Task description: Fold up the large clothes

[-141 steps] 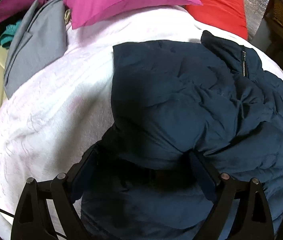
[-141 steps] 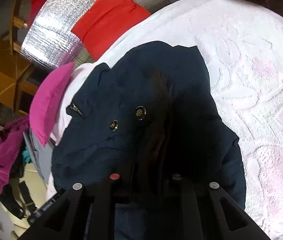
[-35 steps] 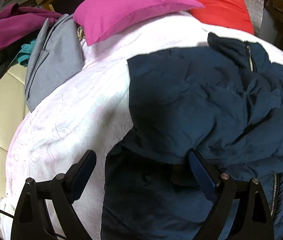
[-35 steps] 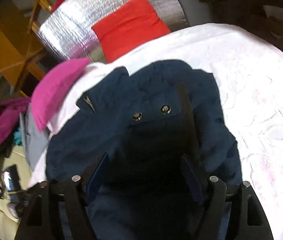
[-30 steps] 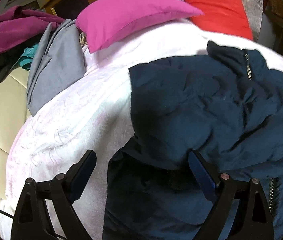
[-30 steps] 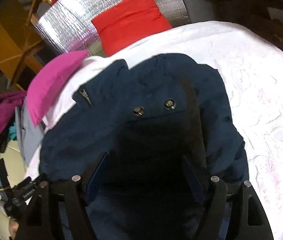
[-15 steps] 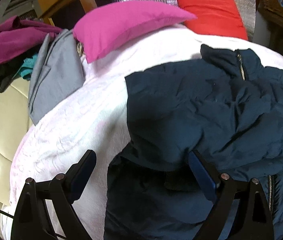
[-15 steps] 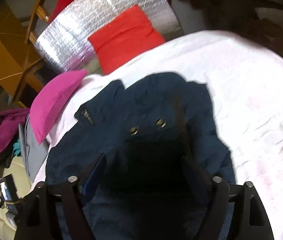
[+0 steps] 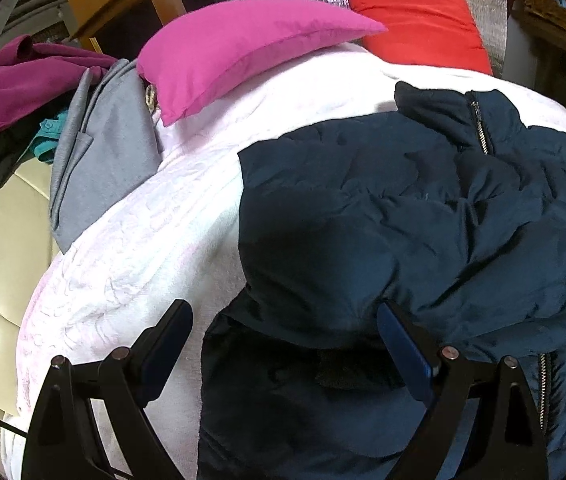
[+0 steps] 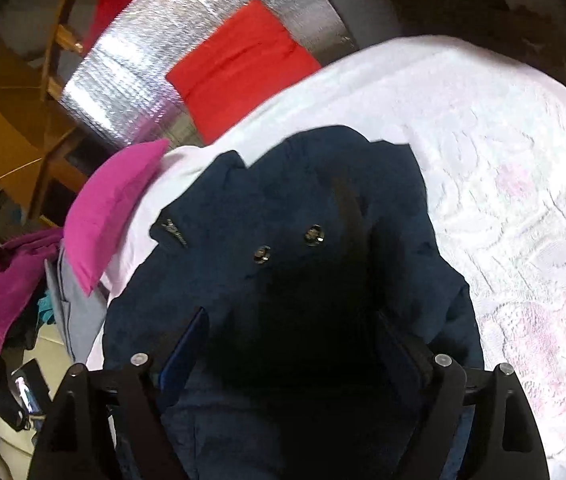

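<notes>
Left wrist view: one navy puffer jacket (image 9: 423, 220) lies on the white blanket (image 9: 131, 272), a side panel or sleeve already laid over its middle, so I judge the fold begun but not finished; the bottom part is not yet brought up. The left gripper (image 9: 283, 344) hovers with jaws spread wide, holding nothing. One magenta pillow (image 9: 243, 52), one red cushion (image 9: 419, 24) and one grey garment (image 9: 99, 160) sit beyond.

Right wrist view: the same single jacket fills the centre, two metal snaps (image 10: 287, 244) showing. The right gripper (image 10: 291, 356) is spread wide above dark fabric, gripping nothing that I can make out.
</notes>
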{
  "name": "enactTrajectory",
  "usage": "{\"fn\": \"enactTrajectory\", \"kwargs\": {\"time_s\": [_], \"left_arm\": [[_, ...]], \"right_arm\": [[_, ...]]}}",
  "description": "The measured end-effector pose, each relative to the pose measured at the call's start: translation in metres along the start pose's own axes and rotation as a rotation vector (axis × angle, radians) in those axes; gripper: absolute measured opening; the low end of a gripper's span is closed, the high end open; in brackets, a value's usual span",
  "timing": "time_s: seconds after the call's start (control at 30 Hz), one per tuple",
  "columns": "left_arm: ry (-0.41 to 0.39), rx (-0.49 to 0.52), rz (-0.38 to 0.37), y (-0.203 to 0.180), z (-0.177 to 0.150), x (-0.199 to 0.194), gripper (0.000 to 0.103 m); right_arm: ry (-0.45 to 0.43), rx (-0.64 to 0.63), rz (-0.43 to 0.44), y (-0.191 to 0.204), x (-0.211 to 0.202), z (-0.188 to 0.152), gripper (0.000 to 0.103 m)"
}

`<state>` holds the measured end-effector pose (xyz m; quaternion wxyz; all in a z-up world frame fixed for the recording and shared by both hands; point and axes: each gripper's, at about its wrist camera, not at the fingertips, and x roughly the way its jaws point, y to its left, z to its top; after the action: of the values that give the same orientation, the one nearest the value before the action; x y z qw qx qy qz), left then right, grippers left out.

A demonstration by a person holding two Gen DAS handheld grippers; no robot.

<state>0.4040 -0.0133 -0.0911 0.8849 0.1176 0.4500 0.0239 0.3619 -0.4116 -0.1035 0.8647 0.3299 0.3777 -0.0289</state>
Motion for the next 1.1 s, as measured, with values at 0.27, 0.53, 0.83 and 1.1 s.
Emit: {"fn": "enactTrajectory", "kwargs": {"time_s": [0.27, 0.53, 0.83, 1.1], "left_arm": [[0.015, -0.004, -0.005, -0.001, -0.001, 0.003, 0.093], [-0.041, -0.024, 0.022, 0.004, 0.001, -0.01, 0.093], [0.023, 0.011, 0.033, -0.003, -0.003, 0.011, 0.094], [0.026, -0.035, -0.031, 0.007, -0.004, 0.002, 0.094]], "right_arm": [[0.0, 0.028, 0.001, -0.005, -0.003, 0.003, 0.087], [-0.183, -0.086, 0.015, 0.016, -0.041, 0.002, 0.087], [0.059, -0.18, 0.046, 0.045, 0.019, -0.022, 0.087], [0.057, -0.137, 0.069, 0.035, 0.013, -0.018, 0.087]]}}
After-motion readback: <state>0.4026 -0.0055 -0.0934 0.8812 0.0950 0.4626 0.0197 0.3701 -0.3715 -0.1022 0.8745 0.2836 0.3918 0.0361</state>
